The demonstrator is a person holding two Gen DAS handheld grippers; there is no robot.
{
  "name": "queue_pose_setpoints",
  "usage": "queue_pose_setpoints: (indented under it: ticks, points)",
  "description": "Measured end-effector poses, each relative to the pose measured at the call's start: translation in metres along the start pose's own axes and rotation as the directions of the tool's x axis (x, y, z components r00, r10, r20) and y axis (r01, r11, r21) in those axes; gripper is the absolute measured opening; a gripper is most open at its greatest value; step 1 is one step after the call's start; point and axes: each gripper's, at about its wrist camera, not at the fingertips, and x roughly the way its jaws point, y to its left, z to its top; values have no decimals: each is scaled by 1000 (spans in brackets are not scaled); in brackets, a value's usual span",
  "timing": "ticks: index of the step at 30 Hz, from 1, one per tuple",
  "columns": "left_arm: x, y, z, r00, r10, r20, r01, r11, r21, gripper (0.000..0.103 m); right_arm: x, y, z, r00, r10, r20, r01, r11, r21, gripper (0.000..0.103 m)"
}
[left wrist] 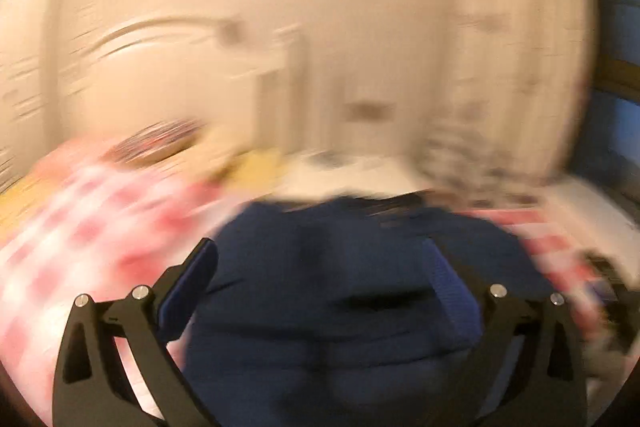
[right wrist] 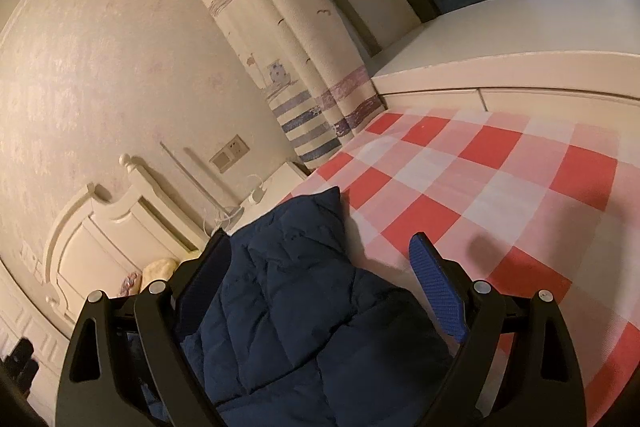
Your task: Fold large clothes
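A navy quilted jacket [right wrist: 296, 307] lies on a bed with a red-and-white checked sheet [right wrist: 500, 187]. My right gripper [right wrist: 320, 241] stands open over the jacket's near part. Its left finger is at the jacket's edge, and its blue-padded right finger [right wrist: 436, 291] hangs clear over the sheet. The left wrist view is heavily blurred. There the same jacket [left wrist: 320, 347] fills the lower middle, and my left gripper [left wrist: 320, 259] is spread wide above it, with no fabric seen pinched between the pads. The checked sheet [left wrist: 80, 227] shows on both sides.
A cream headboard [right wrist: 100, 235] and a nightstand [right wrist: 276, 183] with a cable stand against the wall at the left. A printed curtain [right wrist: 280, 27] hangs by a cream window ledge [right wrist: 520, 39] that borders the bed's far side. Pillows [right wrist: 160, 271] lie by the headboard.
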Motion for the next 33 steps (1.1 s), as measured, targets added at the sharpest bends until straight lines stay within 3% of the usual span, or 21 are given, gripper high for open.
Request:
queue_pose_setpoints:
  ticks: [1, 2, 5, 8, 9, 11, 15, 16, 17, 20, 22, 24, 30, 32, 33]
  points:
    - [11, 17, -7, 994, 96, -52, -97, 995, -6, 99, 0, 2, -1, 1000, -2, -1, 2, 1000, -12, 87]
    - [20, 29, -14, 985, 144, -98, -145, 989, -2, 98, 1, 4, -2, 1000, -4, -1, 4, 1000, -21, 87]
    - [49, 50, -38, 949, 195, -248, -190, 981, 47, 97, 1, 11, -4, 1000, -16, -4, 16, 998, -60, 87]
    - [68, 49, -56, 919, 254, -300, -224, 966, 133, 97, 1, 21, -8, 1000, -31, -4, 30, 992, -121, 87]
    - [80, 46, -60, 900, 308, -307, -266, 949, 172, 97, 2, 27, -10, 999, -36, -6, 35, 988, -151, 87]
    - [94, 52, -70, 872, 348, -345, -292, 934, 204, 100, 2, 36, -13, 999, -42, -4, 40, 978, -203, 87]
    - [93, 57, -77, 871, 356, -337, -305, 932, 197, 101, 4, 68, -21, 999, -2, -52, -16, 942, -335, 87]
    - [94, 55, -80, 874, 370, -316, -309, 924, 225, 101, 5, 85, -28, 996, 20, -88, -53, 915, -399, 87]
    - [94, 50, -83, 873, 388, -295, -318, 912, 258, 101, 6, 107, -38, 992, 26, -125, -84, 871, -484, 87]
    - [92, 42, -85, 866, 432, -251, -348, 882, 316, 101, 11, 170, -80, 982, -3, -187, -136, 676, -724, 87]
    - [93, 44, -85, 866, 429, -256, -345, 884, 316, 101, 15, 210, -113, 966, 1, -258, -219, 532, -818, 87]
    - [93, 51, -84, 873, 404, -273, -327, 901, 285, 101, 19, 242, -141, 960, -12, -281, -251, 415, -875, 87]
    - [90, 49, -83, 875, 396, -279, -321, 905, 280, 101, 57, 298, -195, 978, -117, -173, -155, 147, -977, 86]
    - [90, 48, -83, 874, 397, -279, -321, 904, 281, 101, 65, 308, -204, 981, -125, -150, -138, 94, -986, 83]
    - [90, 48, -83, 875, 395, -280, -319, 906, 279, 101, 66, 311, -205, 979, -113, -171, -161, 89, -983, 68]
